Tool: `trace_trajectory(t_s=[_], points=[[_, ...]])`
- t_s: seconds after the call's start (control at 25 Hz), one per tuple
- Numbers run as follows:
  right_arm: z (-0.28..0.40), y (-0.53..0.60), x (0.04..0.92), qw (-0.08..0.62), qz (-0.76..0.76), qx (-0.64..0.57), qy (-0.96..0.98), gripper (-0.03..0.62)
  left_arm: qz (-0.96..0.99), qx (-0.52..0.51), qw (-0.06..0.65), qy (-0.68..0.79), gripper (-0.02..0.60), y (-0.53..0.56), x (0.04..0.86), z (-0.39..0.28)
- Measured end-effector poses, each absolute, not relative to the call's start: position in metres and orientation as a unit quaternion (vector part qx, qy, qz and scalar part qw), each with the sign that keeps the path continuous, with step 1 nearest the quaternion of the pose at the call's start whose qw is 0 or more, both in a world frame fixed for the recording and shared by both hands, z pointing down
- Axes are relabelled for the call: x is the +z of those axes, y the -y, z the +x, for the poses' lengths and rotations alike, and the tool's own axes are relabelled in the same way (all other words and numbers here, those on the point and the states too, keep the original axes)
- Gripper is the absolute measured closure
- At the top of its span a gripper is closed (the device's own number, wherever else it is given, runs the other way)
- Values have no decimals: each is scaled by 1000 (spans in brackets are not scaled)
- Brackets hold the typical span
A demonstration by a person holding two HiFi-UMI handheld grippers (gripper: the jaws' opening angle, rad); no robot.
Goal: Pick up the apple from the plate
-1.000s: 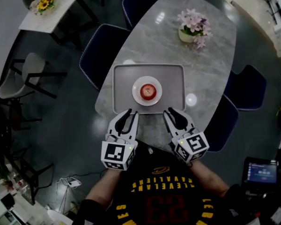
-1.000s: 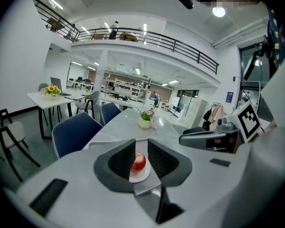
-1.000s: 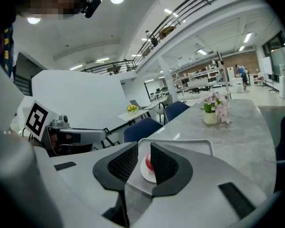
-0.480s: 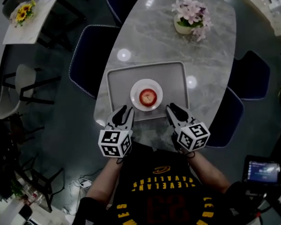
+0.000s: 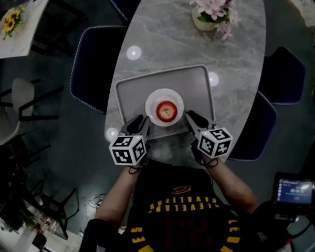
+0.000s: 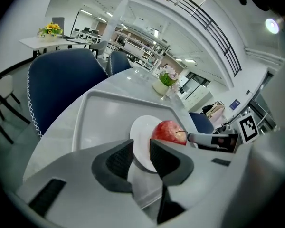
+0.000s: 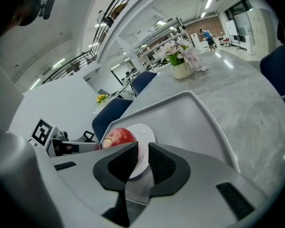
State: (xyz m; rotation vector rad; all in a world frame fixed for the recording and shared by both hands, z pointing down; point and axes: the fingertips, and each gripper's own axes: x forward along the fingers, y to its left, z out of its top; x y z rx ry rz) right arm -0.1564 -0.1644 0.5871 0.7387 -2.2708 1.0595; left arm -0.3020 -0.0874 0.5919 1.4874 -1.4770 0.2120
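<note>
- Grey marbled worktop point(image 5: 168, 30) is seen beneath a grey tray point(image 5: 127, 91), with dark chairs set round it.
- The approach is judged to be the step in hand; no grasp has been made yet.
- The left gripper point(image 5: 138, 124) and the right gripper point(image 5: 195, 118) are held at the tray's near edge. Each has its jaws only narrowly parted, with nothing between them.
- The apple point(image 5: 166, 111) is found on the white plate point(image 5: 153, 100), just ahead. It lies to the right of the left gripper and to the left of the right one.
- A wider opening is judged to be needed before either gripper is brought round the fruit.
- The apple is seen to be red, round and glossy, with a short stem showing.
</note>
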Motion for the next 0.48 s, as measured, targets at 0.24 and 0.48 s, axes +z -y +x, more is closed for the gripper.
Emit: trace_trajectory(t_s=[0.24,0.48], points=[[-156,178,609,267,279,420,822,525,607,93,514,599,486,100,608,-303],[-160,176,617,275,280,443,806,525,597,86,539,587,488,98,615,-303]])
